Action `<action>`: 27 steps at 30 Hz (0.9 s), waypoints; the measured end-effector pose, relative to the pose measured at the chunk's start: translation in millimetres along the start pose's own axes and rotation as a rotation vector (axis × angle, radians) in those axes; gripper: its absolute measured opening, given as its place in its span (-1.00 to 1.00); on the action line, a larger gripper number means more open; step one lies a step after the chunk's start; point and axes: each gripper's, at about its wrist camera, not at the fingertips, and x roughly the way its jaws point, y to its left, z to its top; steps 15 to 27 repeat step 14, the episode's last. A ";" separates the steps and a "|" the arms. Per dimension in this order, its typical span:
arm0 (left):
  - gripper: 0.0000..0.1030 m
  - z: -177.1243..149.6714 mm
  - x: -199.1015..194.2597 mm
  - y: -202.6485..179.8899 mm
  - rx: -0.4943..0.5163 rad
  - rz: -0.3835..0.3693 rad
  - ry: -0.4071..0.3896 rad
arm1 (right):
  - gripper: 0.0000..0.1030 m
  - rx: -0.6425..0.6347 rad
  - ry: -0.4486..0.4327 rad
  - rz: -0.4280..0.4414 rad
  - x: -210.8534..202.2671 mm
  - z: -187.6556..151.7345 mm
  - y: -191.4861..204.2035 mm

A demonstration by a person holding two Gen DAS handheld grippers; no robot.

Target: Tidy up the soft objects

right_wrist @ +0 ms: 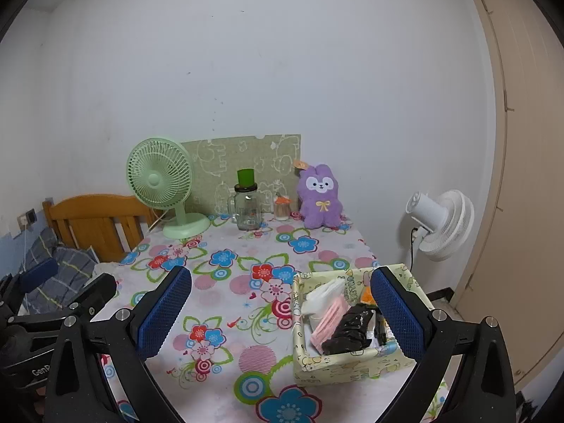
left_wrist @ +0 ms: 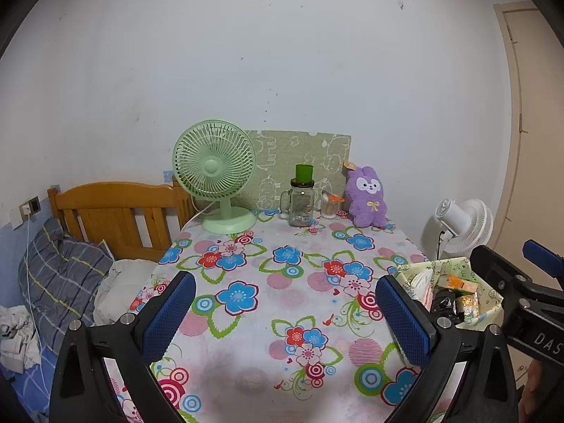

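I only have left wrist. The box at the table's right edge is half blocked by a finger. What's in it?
Observer: Right wrist shows more of the patterned box. A white packet, a pink packet and a black plastic bag lie in it, overlapping.
Operator: Right gripper state? I only see its side.
Observer: The right gripper is open and holds nothing. In its own view, its right finger covers the box's right side.
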 end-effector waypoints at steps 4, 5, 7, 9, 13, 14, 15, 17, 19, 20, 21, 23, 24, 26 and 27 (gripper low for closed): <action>0.99 0.5 -1.3 0.3 -0.002 0.003 -0.002 | 0.99 -0.002 0.003 0.003 -1.1 -1.2 -0.1; 0.99 0.7 -1.8 0.3 -0.003 0.004 -0.003 | 0.99 0.000 0.004 0.005 -1.0 -1.5 -0.4; 0.99 1.0 -1.9 0.4 -0.003 0.003 -0.002 | 0.99 0.002 0.007 0.008 -0.5 -1.7 0.0; 0.99 0.7 -1.9 0.8 -0.001 0.005 -0.001 | 0.99 0.001 0.009 0.009 0.6 -2.0 0.5; 0.99 1.5 1.2 0.5 0.003 0.003 0.014 | 0.99 0.008 0.021 0.011 6.4 -2.6 -0.9; 0.99 1.6 2.4 0.4 0.003 0.003 0.016 | 0.99 0.009 0.024 0.011 7.6 -2.7 -1.2; 0.99 1.6 2.4 0.4 0.003 0.003 0.016 | 0.99 0.009 0.024 0.011 7.6 -2.7 -1.2; 0.99 1.6 2.4 0.4 0.003 0.003 0.016 | 0.99 0.009 0.024 0.011 7.6 -2.7 -1.2; 0.99 1.6 2.4 0.4 0.003 0.003 0.016 | 0.99 0.009 0.024 0.011 7.6 -2.7 -1.2; 0.99 1.6 2.4 0.4 0.003 0.003 0.016 | 0.99 0.009 0.024 0.011 7.6 -2.7 -1.2; 0.99 1.6 2.4 0.4 0.003 0.003 0.016 | 0.99 0.009 0.024 0.011 7.6 -2.7 -1.2; 0.99 1.6 2.4 0.4 0.003 0.003 0.016 | 0.99 0.009 0.024 0.011 7.6 -2.7 -1.2; 0.99 1.6 2.4 0.4 0.003 0.003 0.016 | 0.99 0.009 0.024 0.011 7.6 -2.7 -1.2; 0.99 1.6 2.4 0.4 0.003 0.003 0.016 | 0.99 0.009 0.024 0.011 7.6 -2.7 -1.2; 0.99 1.6 2.4 0.4 0.003 0.003 0.016 | 0.99 0.009 0.024 0.011 7.6 -2.7 -1.2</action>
